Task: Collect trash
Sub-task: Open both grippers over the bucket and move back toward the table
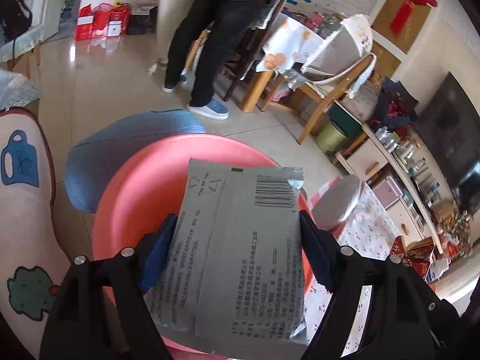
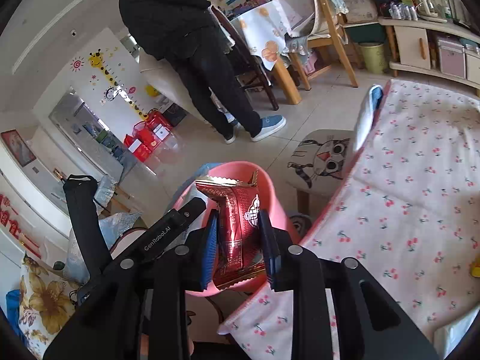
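My left gripper (image 1: 237, 228) is shut on a silver foil packet (image 1: 237, 246) with a barcode and holds it above a pink plastic basin (image 1: 135, 180). My right gripper (image 2: 238, 219) is shut on a red foil snack wrapper (image 2: 237, 210) and holds it over the same pink basin (image 2: 270, 186). The left gripper's black body (image 2: 168, 231) shows in the right wrist view, just left of the wrapper. The basin's inside is mostly hidden by the packets.
A table with a cherry-print cloth (image 2: 414, 198) lies to the right. A cat-print stool (image 2: 324, 156) stands beyond the basin, a blue stool (image 1: 126, 144) beside it. A person in black (image 2: 192, 60) stands by wooden chairs (image 2: 327, 36). A green bin (image 2: 373, 57) sits at the shelf.
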